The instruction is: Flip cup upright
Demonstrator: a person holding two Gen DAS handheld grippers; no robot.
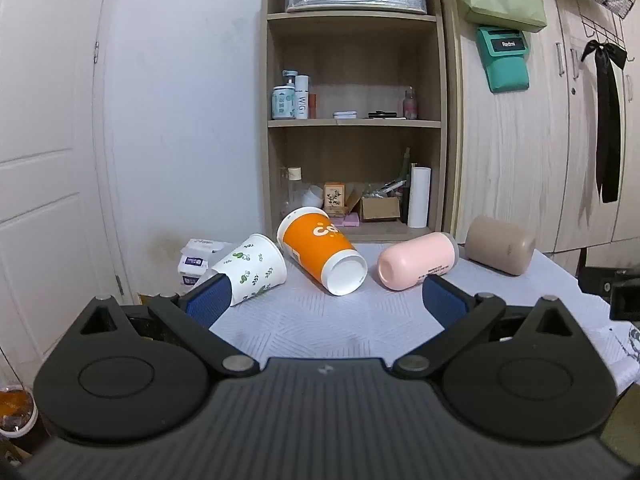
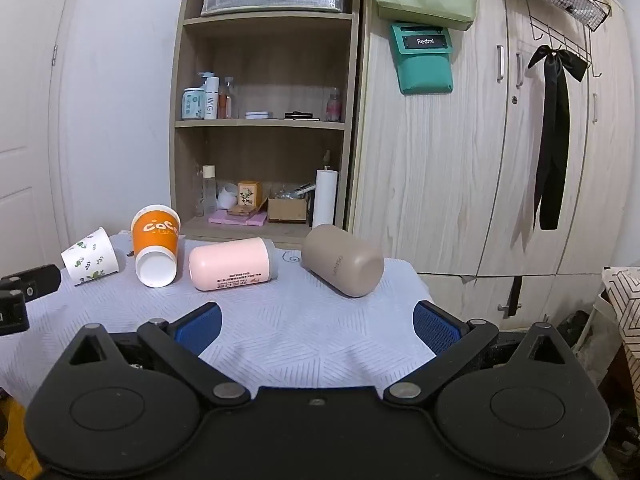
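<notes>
Both my grippers, left (image 1: 326, 298) and right (image 2: 316, 326), are released, jaws wide apart and holding nothing, low over the near part of the table (image 2: 304, 344). Four cups lie on their sides in a row along the far edge: the white cup (image 1: 256, 268) at the left edge, the orange cup (image 1: 320, 252) just beside it, the pink cup (image 1: 416, 260), then the beige cup (image 2: 342, 266) near the right edge. Between my fingers and the cups the cloth is bare. The shelf (image 1: 354, 122) stands behind.
</notes>
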